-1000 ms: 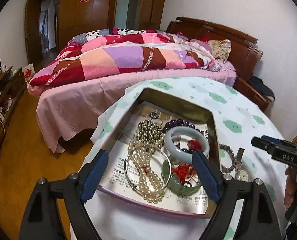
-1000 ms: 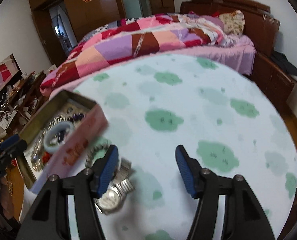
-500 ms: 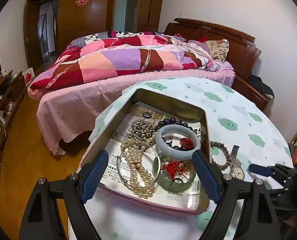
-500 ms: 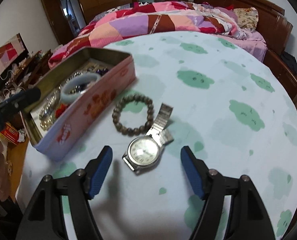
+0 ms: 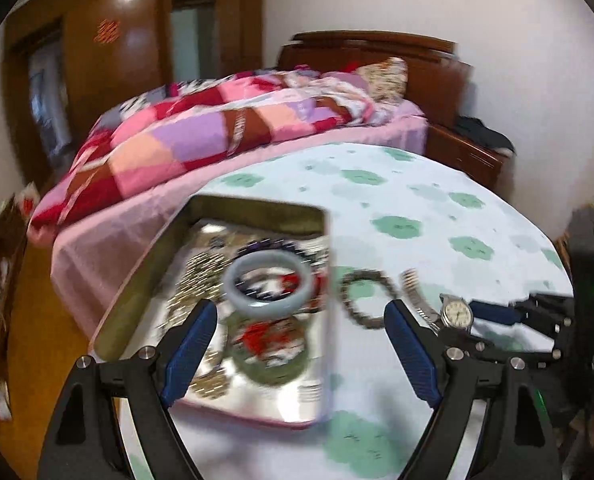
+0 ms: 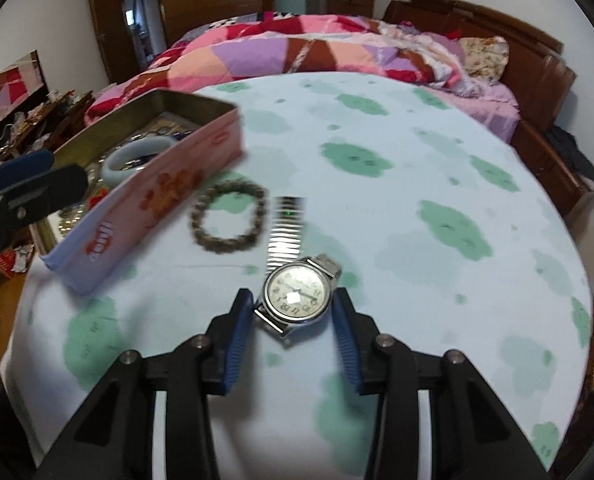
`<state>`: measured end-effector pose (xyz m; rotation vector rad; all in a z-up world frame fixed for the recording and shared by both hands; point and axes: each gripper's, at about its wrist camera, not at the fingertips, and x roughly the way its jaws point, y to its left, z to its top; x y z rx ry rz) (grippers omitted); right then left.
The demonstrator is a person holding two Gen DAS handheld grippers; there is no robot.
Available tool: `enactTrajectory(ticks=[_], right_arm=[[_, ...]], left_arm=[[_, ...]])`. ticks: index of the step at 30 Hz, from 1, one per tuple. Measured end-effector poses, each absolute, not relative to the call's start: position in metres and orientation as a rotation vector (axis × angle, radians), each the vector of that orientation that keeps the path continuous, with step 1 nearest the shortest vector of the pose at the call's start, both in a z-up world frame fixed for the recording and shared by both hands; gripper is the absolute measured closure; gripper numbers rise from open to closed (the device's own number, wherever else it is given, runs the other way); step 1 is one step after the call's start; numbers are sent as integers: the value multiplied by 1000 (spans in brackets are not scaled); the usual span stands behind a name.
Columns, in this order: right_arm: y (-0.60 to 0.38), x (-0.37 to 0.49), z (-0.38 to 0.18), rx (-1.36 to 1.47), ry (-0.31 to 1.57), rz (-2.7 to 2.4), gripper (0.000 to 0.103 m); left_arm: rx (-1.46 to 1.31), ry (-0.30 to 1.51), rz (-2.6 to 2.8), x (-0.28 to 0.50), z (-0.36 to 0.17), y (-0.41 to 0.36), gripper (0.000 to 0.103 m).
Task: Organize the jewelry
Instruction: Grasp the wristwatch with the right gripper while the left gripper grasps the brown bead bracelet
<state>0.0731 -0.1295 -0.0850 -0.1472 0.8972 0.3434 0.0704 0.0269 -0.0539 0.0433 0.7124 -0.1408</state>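
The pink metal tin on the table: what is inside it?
Inside the pink metal tin: a pale jade bangle, a green bangle with red cord, pearl beads. Printed paper lines the bottom, mostly covered.

One tin (image 6: 145, 204) on the worktop (image 6: 397, 216). Beside the tin, on the cloth: one bead bracelet (image 6: 229, 216), one watch (image 6: 297, 292). Inside the tin: two bangles, one pale grey-blue (image 5: 267, 284) and one green (image 5: 271, 356); one dark purple bead string (image 5: 271, 245); pearl and gold bead strands too blurred to count. Two pairs of tongs: the left (image 5: 301, 350) over the tin's near end, the right (image 6: 293, 334) around the watch. One bed (image 6: 337, 48) beyond the tin.
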Motion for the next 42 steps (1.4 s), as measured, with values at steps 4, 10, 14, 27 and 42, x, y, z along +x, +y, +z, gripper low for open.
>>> enactTrajectory(ticks=[4, 10, 14, 27, 42], right_arm=[[-157, 75, -82, -127, 885, 281, 60], [-189, 79, -86, -66, 877, 235, 60], [-194, 78, -89, -36, 882, 249, 60], [-202, 76, -91, 1, 875, 275, 60], [-202, 64, -76, 1, 797, 293, 61]], left_arm=[[106, 714, -203, 76, -57, -8, 30], [132, 822, -267, 97, -83, -44, 47], [127, 863, -271, 107, -92, -54, 47], [124, 919, -258, 130, -117, -62, 95], [46, 751, -301, 78, -68, -42, 95]])
